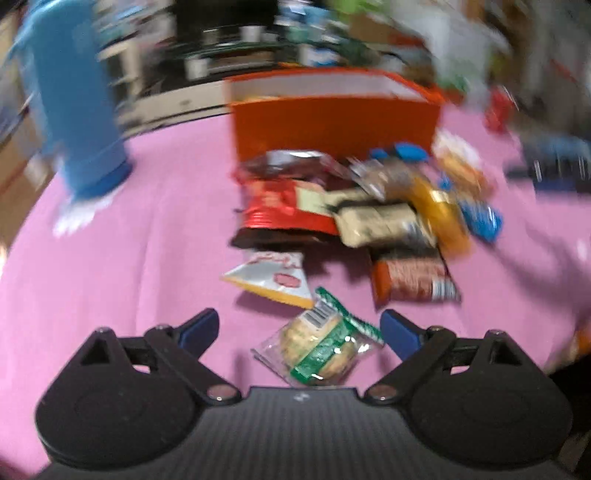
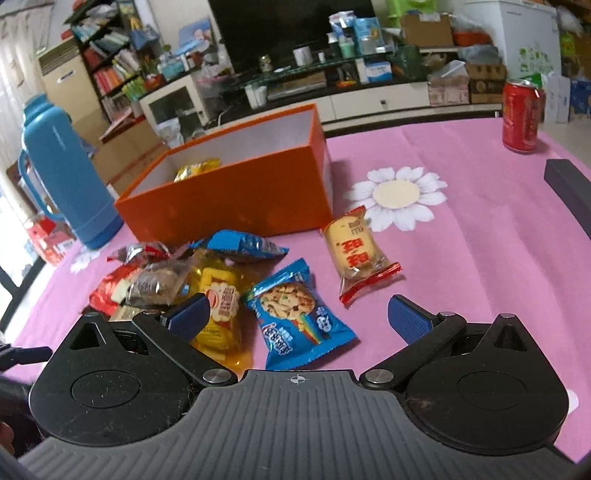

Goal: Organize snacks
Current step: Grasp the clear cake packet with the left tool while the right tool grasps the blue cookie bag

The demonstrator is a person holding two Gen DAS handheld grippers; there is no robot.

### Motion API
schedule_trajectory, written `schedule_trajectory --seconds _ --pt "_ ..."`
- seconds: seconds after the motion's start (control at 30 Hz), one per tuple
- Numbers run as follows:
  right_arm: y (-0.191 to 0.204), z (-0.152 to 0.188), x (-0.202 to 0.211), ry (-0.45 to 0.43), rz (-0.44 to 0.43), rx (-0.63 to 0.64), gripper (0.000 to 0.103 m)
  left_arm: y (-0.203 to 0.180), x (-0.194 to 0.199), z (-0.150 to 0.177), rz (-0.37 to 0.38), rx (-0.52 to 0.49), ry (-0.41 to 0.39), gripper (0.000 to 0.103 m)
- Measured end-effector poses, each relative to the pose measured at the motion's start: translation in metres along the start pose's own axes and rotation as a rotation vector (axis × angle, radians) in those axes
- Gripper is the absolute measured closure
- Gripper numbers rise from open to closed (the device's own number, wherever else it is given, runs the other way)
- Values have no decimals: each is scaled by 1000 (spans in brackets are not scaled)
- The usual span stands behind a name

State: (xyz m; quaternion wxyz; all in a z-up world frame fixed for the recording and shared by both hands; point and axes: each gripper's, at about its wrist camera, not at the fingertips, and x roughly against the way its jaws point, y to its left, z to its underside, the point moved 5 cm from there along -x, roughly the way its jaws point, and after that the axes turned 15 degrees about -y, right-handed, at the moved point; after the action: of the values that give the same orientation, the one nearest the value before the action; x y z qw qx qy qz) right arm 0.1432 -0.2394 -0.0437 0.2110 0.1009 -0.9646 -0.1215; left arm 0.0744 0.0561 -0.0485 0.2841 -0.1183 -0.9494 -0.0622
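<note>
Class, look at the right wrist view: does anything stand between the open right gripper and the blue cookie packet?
Nothing visible does. The blue cookie packet lies on the pink tablecloth directly ahead of the right gripper, between its open fingers. The yellow snack packet sits beside it, toward the left finger.

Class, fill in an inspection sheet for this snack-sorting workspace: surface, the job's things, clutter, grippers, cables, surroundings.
Surface: table under a pink cloth with a printed white daisy.
Job's things: orange box, open, one yellow packet inside; loose snacks in front of it, among them a blue cookie packet, a red-ended cake packet and a green-banded biscuit packet.
Clutter: blue thermos left of the box; red drink can at the far right.
Grippers: left gripper open, the biscuit packet between its fingers; right gripper open over the cookie packet.
Cables: nothing seen.
Surroundings: dark television, bookshelf, crowded sideboard.
</note>
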Motion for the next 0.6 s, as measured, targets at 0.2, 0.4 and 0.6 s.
schedule_trajectory --seconds 0.2,0.4,0.6 --pt "12 5 -12 49 -20 111 9 -13 -25 0 161 -167 90 10" --pt "27 16 -35 82 -3 255 24 -12 -34 1 158 -177 80 10" --pt "31 27 -70 148 6 290 58 -20 -33 12 169 -206 81 13"
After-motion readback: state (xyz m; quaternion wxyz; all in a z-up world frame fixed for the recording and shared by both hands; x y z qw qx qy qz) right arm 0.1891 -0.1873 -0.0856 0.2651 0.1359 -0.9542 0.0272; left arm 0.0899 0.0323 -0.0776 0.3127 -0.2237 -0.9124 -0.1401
